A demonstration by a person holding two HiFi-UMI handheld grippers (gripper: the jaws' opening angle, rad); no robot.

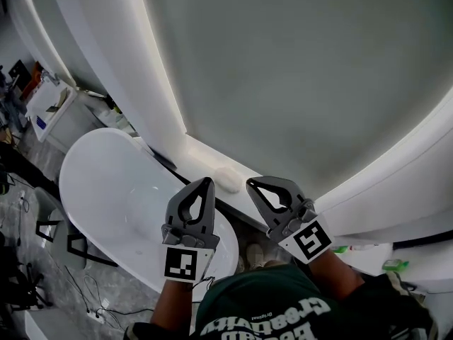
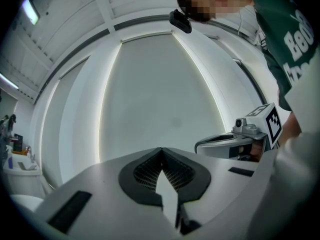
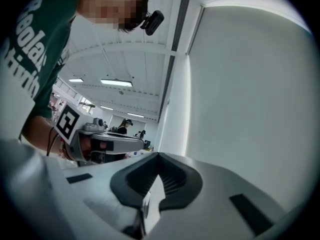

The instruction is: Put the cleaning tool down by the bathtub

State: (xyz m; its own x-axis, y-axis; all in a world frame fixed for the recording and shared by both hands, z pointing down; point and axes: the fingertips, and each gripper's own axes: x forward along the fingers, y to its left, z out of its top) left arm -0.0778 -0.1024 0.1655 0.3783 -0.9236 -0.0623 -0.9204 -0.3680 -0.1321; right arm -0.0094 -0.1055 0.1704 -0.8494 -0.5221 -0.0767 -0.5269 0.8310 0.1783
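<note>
Your left gripper and right gripper hang side by side before the wall. The bathtub lies lower left, beside the ledge, where a small pad rests.

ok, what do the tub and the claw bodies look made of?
The bathtub: glossy white, smooth with soft highlights; acrylic or enamel, cannot tell which. The left claw and right claw: matte grey shells, likely moulded or printed plastic. Their inner pads: dark, finely ribbed, probably rubber.
</note>
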